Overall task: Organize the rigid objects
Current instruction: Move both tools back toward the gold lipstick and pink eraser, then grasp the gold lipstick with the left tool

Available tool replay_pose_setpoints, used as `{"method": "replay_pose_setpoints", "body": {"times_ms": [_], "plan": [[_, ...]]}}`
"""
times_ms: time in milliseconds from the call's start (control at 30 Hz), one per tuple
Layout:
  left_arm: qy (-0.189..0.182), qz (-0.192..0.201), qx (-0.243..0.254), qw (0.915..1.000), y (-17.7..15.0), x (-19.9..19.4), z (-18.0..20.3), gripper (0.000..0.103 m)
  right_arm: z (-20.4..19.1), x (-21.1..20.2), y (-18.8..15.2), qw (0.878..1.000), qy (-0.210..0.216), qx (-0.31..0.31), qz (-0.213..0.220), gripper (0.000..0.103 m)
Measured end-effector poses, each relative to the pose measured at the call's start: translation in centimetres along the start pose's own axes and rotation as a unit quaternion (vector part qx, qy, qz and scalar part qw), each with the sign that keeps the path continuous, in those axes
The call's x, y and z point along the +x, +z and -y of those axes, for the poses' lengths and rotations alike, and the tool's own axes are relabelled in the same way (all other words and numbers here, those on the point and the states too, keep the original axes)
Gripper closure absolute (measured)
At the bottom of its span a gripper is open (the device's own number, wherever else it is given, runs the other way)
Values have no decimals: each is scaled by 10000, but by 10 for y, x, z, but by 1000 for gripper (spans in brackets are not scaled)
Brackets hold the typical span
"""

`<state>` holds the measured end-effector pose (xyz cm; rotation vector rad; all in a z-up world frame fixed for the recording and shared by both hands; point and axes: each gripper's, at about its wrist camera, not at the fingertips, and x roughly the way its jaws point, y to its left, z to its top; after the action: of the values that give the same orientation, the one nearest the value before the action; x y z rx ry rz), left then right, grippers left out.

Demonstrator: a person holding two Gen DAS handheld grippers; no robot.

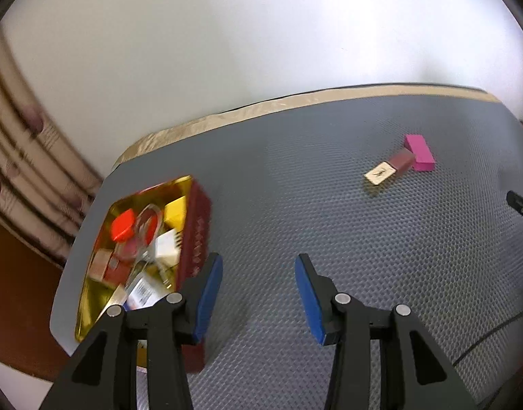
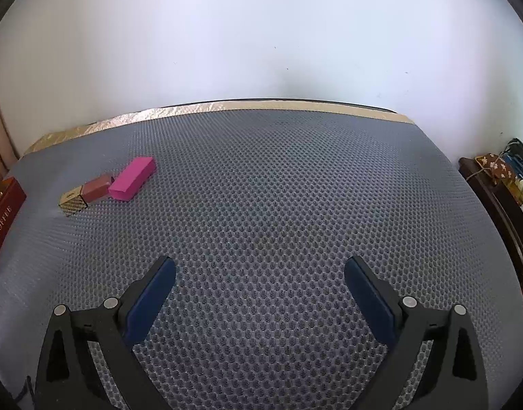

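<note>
Gaping wide, both claws [image 1: 258, 294] [image 2: 259, 294] empty, honeycomb mat [image 2: 278, 188], boxy pink block [image 2: 132, 179]

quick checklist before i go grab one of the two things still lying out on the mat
1. Left tongs open and holding nothing: ok.
2. Right tongs open and holding nothing: ok.
3. Pink block and lipstick separated enough to grip one alone: not ok, the lipstick's end meets the block's side.
4. Bare mat between the right tongs and the pair: ok.
5. Space left in the gold tin for more: cannot tell, the view is blurred and it already holds several items.
6. Lipstick cap fully seated: cannot tell.
</note>
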<state>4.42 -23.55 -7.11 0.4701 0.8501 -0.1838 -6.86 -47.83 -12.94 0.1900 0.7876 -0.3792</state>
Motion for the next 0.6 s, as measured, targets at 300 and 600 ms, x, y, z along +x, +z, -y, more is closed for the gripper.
{"method": "replay_pose_setpoints", "body": {"times_ms": [300,600], "plan": [[-388,-192,331,9985,25,45,25,58,4,-5,-4,9999,133,-24,20,3],[-1122,-337,817,9897,56,91,40,58,4,-8,-5,9997,228,-35,33,3]]}}
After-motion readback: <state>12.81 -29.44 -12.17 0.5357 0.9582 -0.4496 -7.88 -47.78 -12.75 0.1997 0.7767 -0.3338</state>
